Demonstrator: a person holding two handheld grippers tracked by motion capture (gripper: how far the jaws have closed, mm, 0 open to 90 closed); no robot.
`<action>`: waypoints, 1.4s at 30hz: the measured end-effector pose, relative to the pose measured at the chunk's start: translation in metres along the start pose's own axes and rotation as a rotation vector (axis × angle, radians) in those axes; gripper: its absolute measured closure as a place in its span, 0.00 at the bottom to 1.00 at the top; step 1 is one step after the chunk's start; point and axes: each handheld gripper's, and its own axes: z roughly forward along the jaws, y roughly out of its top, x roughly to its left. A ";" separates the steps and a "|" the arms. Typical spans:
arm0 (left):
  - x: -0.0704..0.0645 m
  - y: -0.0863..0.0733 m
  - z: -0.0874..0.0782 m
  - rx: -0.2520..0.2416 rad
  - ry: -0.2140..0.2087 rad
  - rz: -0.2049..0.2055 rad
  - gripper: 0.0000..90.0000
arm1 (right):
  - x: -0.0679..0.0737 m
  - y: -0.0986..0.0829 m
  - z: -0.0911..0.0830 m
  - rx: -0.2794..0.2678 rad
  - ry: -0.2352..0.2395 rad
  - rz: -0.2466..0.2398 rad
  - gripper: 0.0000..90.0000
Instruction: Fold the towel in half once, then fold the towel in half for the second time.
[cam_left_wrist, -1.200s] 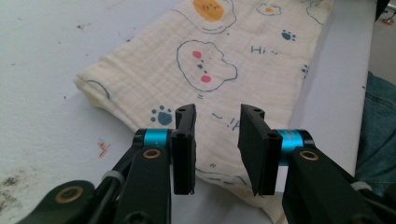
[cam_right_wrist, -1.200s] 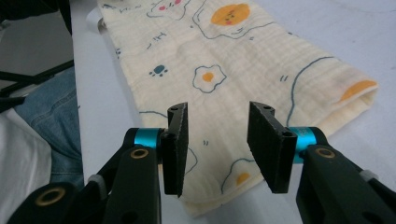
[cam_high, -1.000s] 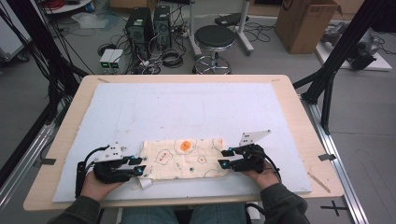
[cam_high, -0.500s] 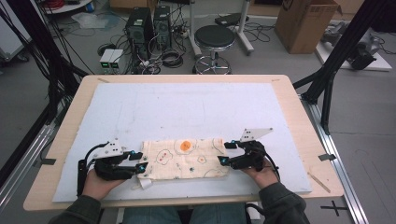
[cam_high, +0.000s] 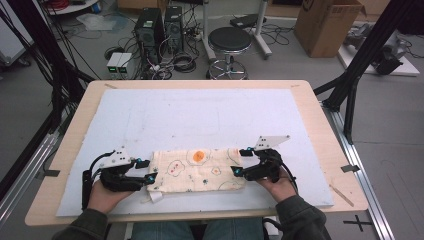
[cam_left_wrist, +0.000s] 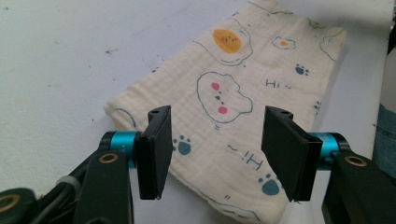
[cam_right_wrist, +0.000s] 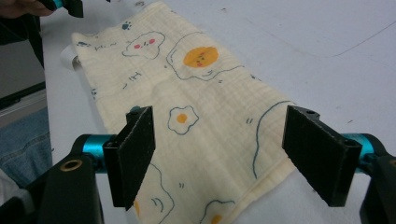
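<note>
A folded cream cloth (cam_high: 198, 169) printed with fried eggs, clouds and paw marks lies flat near the table's front edge. My left gripper (cam_high: 145, 171) sits at the cloth's left end, jaws open and hovering over that end of the cloth (cam_left_wrist: 219, 112). My right gripper (cam_high: 239, 162) sits at the right end, also open, with the cloth (cam_right_wrist: 196, 107) stretching away between its jaws. Nothing is held by either gripper (cam_left_wrist: 215, 154) (cam_right_wrist: 224, 154). A small white tag (cam_high: 155, 196) pokes out at the cloth's front left corner.
A white mat (cam_high: 200, 120) covers most of the wooden table (cam_high: 330, 140). Beyond the table's far edge stand a stool (cam_high: 229, 42), computer towers and cables on the floor. A black frame leg (cam_high: 350, 80) rises at the right.
Both grippers have shifted slightly outward toward the cloth's ends and their jaws have spread wider. The cloth has stayed in place.
</note>
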 end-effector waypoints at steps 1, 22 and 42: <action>0.001 0.001 0.000 0.002 -0.001 0.003 0.48 | 0.000 0.001 0.000 -0.004 -0.001 -0.002 0.28; 0.001 0.003 0.000 0.006 0.002 0.013 0.47 | 0.000 0.003 0.002 -0.004 0.002 -0.001 0.27; 0.027 0.025 0.004 0.005 0.061 -0.045 0.47 | -0.031 0.025 -0.003 0.015 -0.036 0.042 0.29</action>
